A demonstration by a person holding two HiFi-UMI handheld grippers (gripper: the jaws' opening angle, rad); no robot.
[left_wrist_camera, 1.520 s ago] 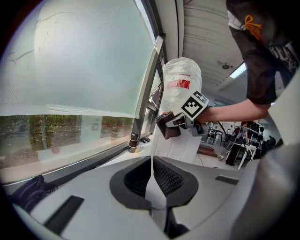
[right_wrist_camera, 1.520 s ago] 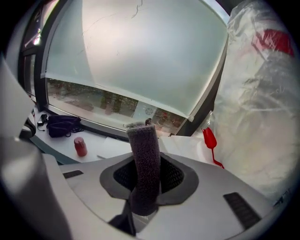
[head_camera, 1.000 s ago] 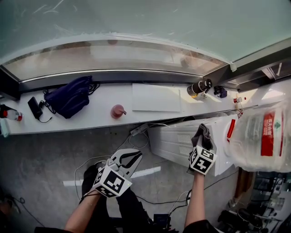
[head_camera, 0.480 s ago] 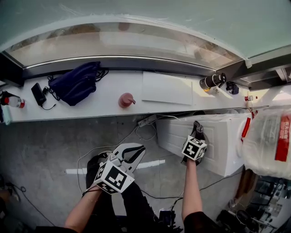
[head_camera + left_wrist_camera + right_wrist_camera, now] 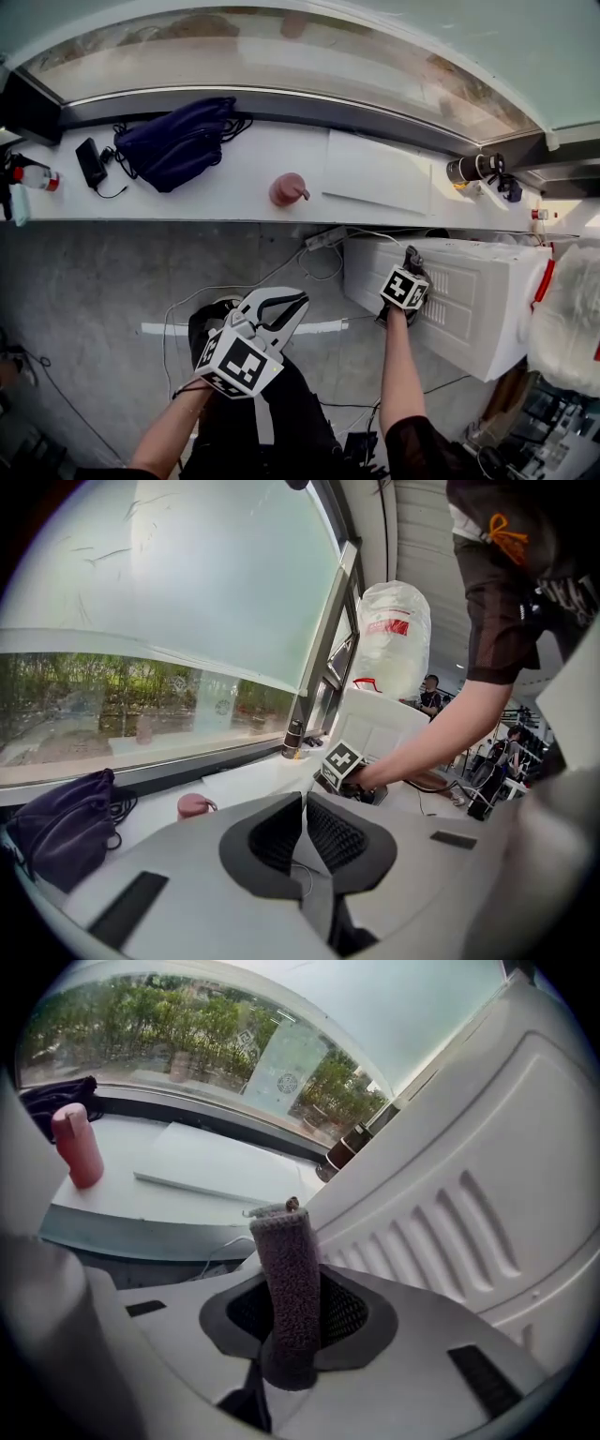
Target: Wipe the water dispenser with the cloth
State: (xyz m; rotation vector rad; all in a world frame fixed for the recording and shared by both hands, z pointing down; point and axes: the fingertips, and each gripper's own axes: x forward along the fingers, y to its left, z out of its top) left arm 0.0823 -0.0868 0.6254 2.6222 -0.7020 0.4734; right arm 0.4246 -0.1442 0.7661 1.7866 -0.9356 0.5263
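Observation:
The white water dispenser (image 5: 473, 298) stands at the right, its ribbed panel (image 5: 469, 1213) facing me and a clear water bottle (image 5: 572, 323) on its far end. My right gripper (image 5: 410, 266) is shut on a dark grey cloth (image 5: 291, 1274), which sticks up between the jaws and presses on the panel near its left end. In the head view the cloth (image 5: 412, 256) shows just past the marker cube. My left gripper (image 5: 281, 309) hangs above the floor, away from the dispenser, with its jaws together and nothing in them (image 5: 303, 803).
A white sill (image 5: 234, 202) runs under the window, with a purple bag (image 5: 178, 142), a pink bottle (image 5: 287, 189), a white board (image 5: 380, 173), a phone (image 5: 91, 161) and a black cylinder (image 5: 469, 169). A power strip (image 5: 323, 238) and cables lie on the grey floor.
The right gripper has slid the cloth along the ribbed panel, away from the bottle end. The head view has swung right and down. The left gripper stays shut and low.

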